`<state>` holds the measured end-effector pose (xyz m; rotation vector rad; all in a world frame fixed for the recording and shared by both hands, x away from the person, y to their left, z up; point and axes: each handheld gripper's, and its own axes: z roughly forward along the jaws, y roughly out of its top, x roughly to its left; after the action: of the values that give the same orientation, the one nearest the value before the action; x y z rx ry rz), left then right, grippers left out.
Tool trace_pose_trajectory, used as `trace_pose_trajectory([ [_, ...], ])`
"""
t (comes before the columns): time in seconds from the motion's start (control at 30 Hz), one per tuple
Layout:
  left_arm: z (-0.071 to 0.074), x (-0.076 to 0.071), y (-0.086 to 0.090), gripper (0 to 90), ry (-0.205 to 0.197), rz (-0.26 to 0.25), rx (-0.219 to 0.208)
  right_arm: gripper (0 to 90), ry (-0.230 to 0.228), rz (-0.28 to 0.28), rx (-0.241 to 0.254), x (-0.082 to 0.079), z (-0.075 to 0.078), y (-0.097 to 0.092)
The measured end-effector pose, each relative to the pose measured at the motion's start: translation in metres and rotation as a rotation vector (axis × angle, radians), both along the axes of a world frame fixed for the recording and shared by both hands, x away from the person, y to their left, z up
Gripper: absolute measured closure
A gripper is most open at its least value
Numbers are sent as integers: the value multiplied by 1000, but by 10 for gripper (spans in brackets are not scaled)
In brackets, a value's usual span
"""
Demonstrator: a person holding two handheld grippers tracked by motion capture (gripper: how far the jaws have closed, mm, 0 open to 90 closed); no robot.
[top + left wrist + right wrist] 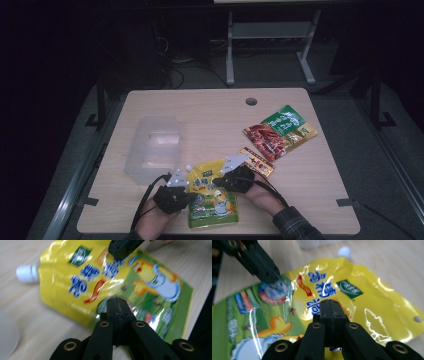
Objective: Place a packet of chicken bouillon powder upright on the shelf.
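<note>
Pinching the yellow pouch (pixel 212 197) with both closed grippers (clear tub (pixel 152 150) just beside).

1. Large blue Chinese characters are printed on the yellow and green spouted plastic pouch (pixel 110 282); they are too blurred to be read.
2. A green logo patch with white marks is seen near the pouch's top; its lettering cannot be made out.
3. White characters are carried by the green and red snack packet (pixel 280 131), illegible at this distance.

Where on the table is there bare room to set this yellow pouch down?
Bare wood lies beyond the clear container, toward the cable hole, and along the right edge below the red and green packets. It is crowded by the yellow pouch and the small packet.
</note>
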<state>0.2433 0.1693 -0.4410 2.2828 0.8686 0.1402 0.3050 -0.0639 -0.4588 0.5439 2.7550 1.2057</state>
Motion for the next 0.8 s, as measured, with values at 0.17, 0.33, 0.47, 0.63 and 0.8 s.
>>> trace_pose_trajectory([
  [0.17,-3,4,-6,900,-17,-1,35,900,6,-4,-38,-2,-2,0],
  [0.33,-7,7,-11,900,-12,-14,39,900,12,-8,-39,-11,-3,-6],
  [0.47,-7,10,-16,900,-19,-27,40,900,25,-13,-47,-21,-2,-13],
  [0.63,-9,14,-27,900,-27,-43,35,900,17,-20,-60,-34,-1,-20],
  [0.8,-9,19,-38,900,-41,-76,62,900,17,-24,-69,-48,0,-27],
])
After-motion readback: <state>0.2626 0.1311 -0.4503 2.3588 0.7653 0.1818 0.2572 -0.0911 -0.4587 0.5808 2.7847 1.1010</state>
